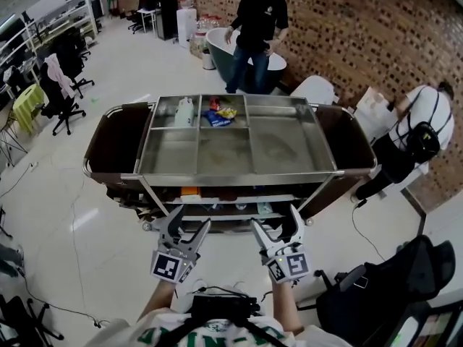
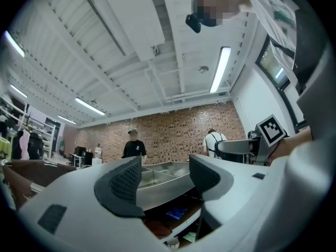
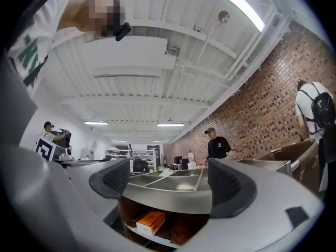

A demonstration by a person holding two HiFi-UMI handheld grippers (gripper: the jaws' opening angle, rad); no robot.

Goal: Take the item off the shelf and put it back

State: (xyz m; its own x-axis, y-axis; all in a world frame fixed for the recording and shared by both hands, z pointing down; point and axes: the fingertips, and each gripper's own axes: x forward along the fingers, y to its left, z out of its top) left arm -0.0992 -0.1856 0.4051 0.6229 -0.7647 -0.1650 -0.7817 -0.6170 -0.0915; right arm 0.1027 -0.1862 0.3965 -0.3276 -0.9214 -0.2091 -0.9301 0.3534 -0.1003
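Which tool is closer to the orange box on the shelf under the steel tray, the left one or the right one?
Left. The left tool hangs just in front of the orange box, almost in line with it; the right tool is further to its right.

Long ceiling tube lights (image 2: 223,67) fill the room with bright, even light and blow out to white in both gripper views; the pale floor (image 1: 108,71) gives back soft glare. The steel tray top (image 1: 289,147) shows smeared reflections and the lower shelves (image 1: 224,208) beneath lie in shadow. Both gripper views bend strongly towards a dark round border, soft up close.
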